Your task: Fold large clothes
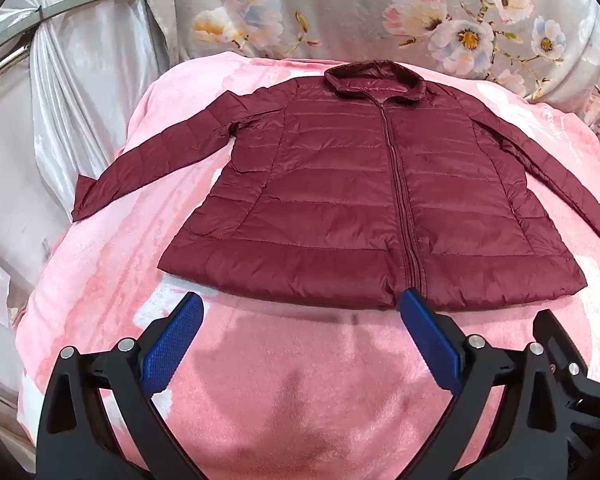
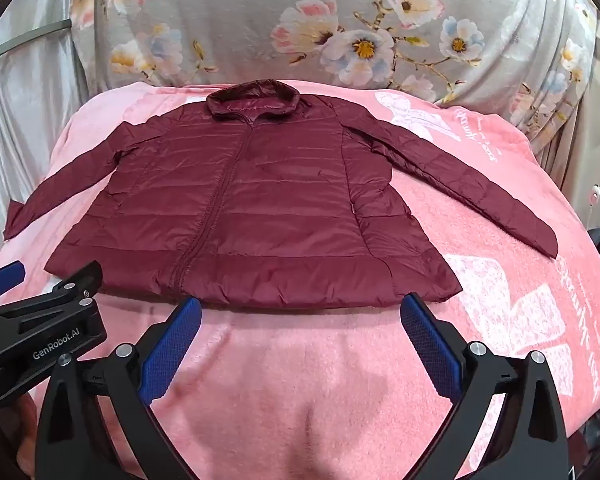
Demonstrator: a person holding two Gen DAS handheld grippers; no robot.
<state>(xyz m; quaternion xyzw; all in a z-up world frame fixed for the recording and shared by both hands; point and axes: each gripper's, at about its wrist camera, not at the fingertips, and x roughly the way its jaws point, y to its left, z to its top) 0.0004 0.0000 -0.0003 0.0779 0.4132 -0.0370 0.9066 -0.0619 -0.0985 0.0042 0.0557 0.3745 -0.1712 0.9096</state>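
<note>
Here I am over the bed, both claws out in front of me. My left claw hangs wide open, blue pads spread far apart, nothing between them, just short of the jacket's hem. My right claw is the same: fingers splayed wide, gripping nothing, tips right at the near hem.

The jacket lies flat on the pink blanket, front up, zipped shut, collar at the far end, both sleeves stretched out to either side. It is dark red and quilted in bands.

Writing: on the black body of my left claw, seen from the right wrist to the left of the jacket's hem, I read "GenRobot.AI" in white. To the right of the jacket, the blanket carries white script lettering beside a white bow-like print; it runs sideways and I cannot make out the words.

Beyond the jacket's collar sits a grey flowered bedcover. Left of the jacket hangs a silvery curtain.
</note>
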